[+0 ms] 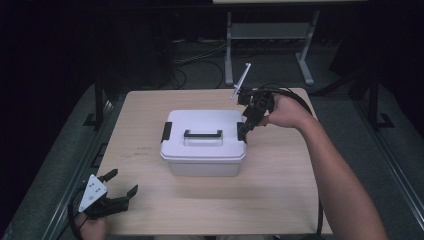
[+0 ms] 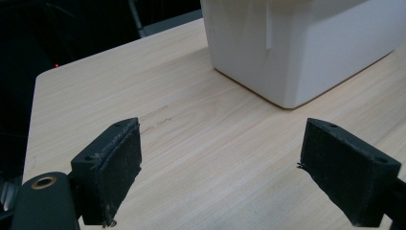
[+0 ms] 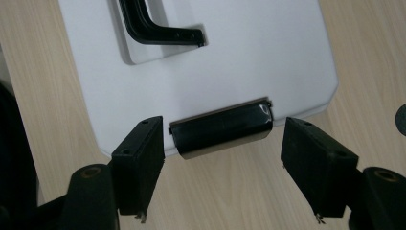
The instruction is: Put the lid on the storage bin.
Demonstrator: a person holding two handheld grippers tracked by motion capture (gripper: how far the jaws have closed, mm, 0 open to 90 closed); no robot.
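A white plastic box with a closed lid stands in the middle of the wooden table. Its lid carries a black handle and a black latch at each end. My right gripper hovers at the right-hand latch. In the right gripper view the jaws stand open on either side of this latch, touching neither it nor the lid. My left gripper rests open near the table's front left corner. Nothing sits between its pads, and the box lies ahead of it.
The table top is bare wood around the box, with its edges close to my left gripper. A thin white rod sticks up behind the right gripper. A metal table frame stands on the dark floor beyond.
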